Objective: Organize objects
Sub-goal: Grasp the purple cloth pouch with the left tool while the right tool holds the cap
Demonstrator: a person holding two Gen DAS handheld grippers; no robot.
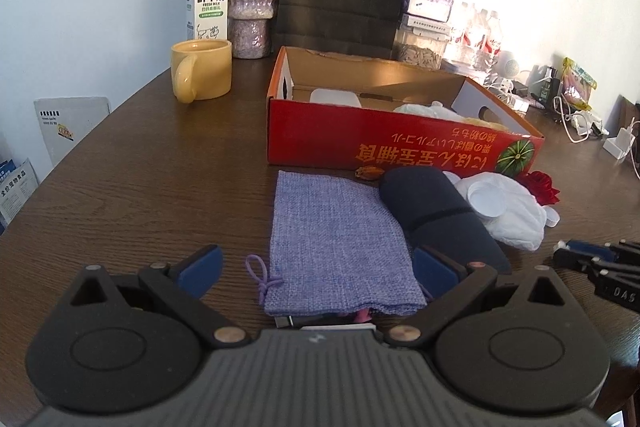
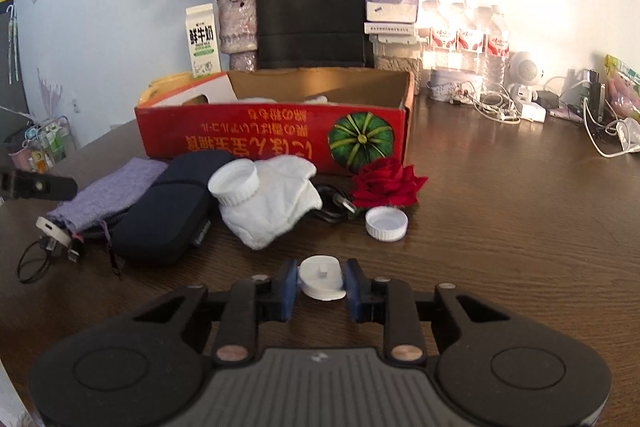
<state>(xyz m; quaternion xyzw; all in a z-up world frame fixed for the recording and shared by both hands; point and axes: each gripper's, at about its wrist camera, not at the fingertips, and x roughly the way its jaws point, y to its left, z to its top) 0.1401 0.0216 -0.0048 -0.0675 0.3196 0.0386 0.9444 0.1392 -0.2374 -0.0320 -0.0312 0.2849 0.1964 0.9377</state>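
On the left, the left tongs [image 1: 316, 269] stand wide apart over the near end of the purple cloth pouch [image 1: 340, 239], gripping nothing; the pouch lies flat on the tabletop [image 1: 140, 187], touching the dark zip case [image 1: 432, 211]. Its mouth holds something small, too hidden to name.

Further right, the right tongs [image 2: 321, 287] are drawn narrow onto a small white lid [image 2: 322, 281] with a stub on top, just above the tabletop. The step in hand looks like carrying this lid to the red box [image 2: 272, 139]. The pads sit on its rim, so a level lift with steady pressure should keep the lid from pivoting out.

The red box stands open behind the clutter, with white items inside, unclear which. A white cloth [image 2: 276, 203] bears a white jar [image 2: 236, 183], and a loose white cap [image 2: 386, 223] lies beside the red rose [image 2: 386, 183].
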